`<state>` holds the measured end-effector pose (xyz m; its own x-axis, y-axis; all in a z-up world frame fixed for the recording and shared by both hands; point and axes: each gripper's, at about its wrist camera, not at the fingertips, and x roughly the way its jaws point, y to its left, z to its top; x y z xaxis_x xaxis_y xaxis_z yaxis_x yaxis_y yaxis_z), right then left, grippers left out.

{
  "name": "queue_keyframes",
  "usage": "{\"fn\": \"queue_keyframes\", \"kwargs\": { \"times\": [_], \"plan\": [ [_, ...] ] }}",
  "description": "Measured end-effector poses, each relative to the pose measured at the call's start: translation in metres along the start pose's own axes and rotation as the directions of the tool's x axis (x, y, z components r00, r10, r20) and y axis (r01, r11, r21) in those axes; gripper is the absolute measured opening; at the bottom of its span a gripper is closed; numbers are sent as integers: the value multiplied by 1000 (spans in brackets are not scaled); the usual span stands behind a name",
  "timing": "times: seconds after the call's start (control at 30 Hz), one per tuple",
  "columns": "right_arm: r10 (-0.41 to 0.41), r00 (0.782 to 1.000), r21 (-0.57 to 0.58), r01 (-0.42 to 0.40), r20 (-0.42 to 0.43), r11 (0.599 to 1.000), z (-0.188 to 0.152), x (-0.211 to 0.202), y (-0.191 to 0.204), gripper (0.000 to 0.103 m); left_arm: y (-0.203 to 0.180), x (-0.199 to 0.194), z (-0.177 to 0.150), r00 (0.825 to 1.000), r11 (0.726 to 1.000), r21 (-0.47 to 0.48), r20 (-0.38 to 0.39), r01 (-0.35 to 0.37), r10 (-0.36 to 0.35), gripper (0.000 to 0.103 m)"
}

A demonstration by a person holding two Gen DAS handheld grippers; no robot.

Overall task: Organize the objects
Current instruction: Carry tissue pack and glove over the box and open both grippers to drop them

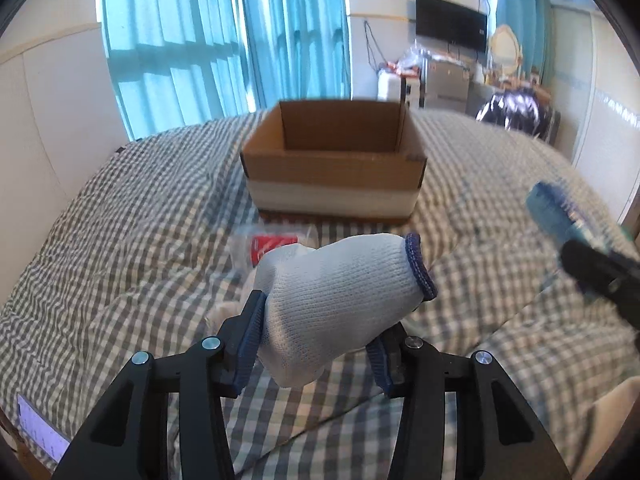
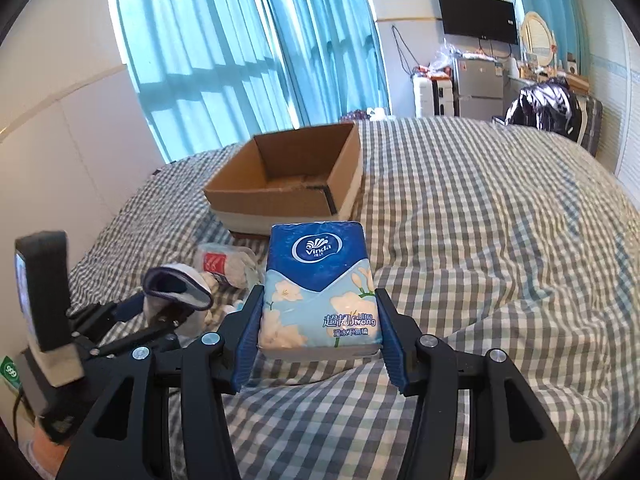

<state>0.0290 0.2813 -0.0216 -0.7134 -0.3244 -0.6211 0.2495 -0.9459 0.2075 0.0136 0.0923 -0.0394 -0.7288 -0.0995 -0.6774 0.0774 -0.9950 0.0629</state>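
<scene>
Our left gripper (image 1: 316,344) squeezes a glove (image 1: 340,300); our right gripper (image 2: 320,344) squeezes a tissue pack (image 2: 318,288). Mid-frame, a box (image 2: 280,196) sits on the checked bed (image 2: 480,240); blue curtains (image 2: 240,40) hang upper left.

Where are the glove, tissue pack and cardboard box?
glove (image 1: 340,300), left wrist view, middle of the knit body
tissue pack (image 2: 318,292), right wrist view, front face
cardboard box (image 2: 264,196), right wrist view, near outer wall

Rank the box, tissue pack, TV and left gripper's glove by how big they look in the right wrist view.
1. Box, though the tissue pack looks nearly as large, being close to the camera.
2. Tissue pack.
3. TV and glove: too alike to rank.
</scene>
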Motion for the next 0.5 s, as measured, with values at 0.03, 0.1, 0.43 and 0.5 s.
{"fn": "queue_keyframes", "kwargs": {
  "times": [0.03, 0.1, 0.43, 0.5],
  "plan": [
    [2, 1000, -7, -2, 11, 1000, 4, -5, 5, 52, 0, -5, 4, 1000, 1000, -4, 10, 4, -4, 48],
    [8, 1000, -19, -8, 28, 1000, 11, -12, 13, 52, 3, -18, 18, 999, 1000, -13, 32, 18, -18, 48],
    [23, 992, -72, -14, 123, 997, 110, -25, 32, 52, 8, -42, 122, 989, 993, -62, 121, 99, -91, 48],
    [22, 992, -100, -9, 126, 995, 129, -19, 32, 52, 4, -35, 146, 983, 991, -37, 138, 128, -122, 48]
  ]
}}
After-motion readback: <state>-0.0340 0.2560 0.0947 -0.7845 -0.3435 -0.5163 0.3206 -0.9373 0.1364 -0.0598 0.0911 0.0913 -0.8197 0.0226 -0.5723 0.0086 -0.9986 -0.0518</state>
